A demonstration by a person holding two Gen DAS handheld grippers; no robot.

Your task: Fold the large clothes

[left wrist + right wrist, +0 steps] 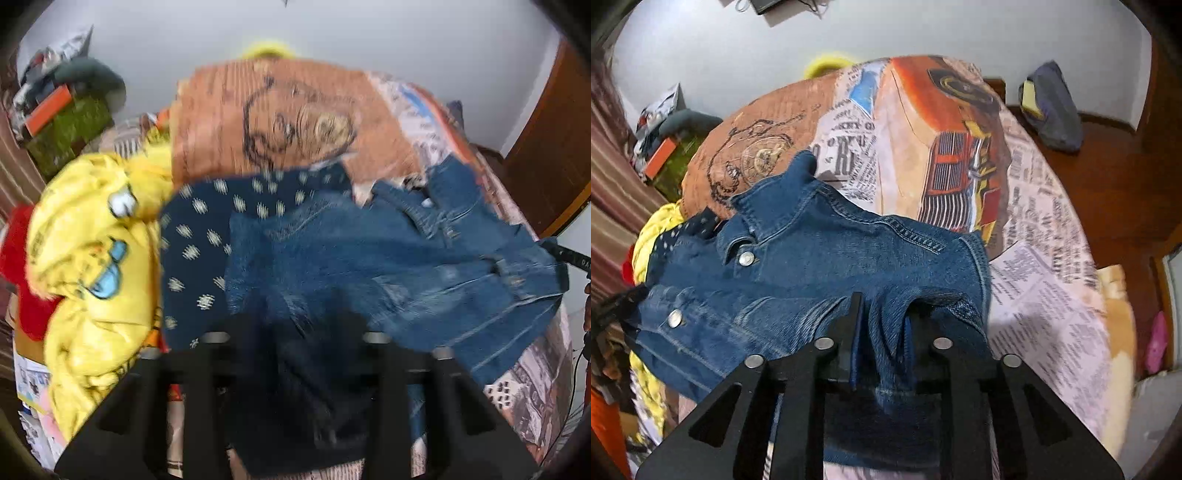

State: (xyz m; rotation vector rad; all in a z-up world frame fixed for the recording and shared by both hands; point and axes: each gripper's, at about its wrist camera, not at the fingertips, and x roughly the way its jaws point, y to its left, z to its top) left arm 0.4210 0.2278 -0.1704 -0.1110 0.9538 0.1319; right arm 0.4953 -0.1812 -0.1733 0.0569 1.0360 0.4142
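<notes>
A blue denim jacket (pixel 388 258) with metal buttons lies stretched across the bed; it also shows in the right wrist view (pixel 820 254). My left gripper (pixel 295 328) is shut on one end of the jacket, the cloth bunched dark between its fingers. My right gripper (pixel 882 310) is shut on the other end, a fold of denim pinched between its fingers. The left wrist view is blurred.
A navy spotted garment (pixel 199 243) and a yellow printed garment (pixel 96 266) lie beside the jacket, with a red cloth (pixel 22 273) at the edge. The bedcover (pixel 1034 229) has newspaper and car prints. A wooden floor (pixel 1108 177) holds a dark bag (pixel 1052 107).
</notes>
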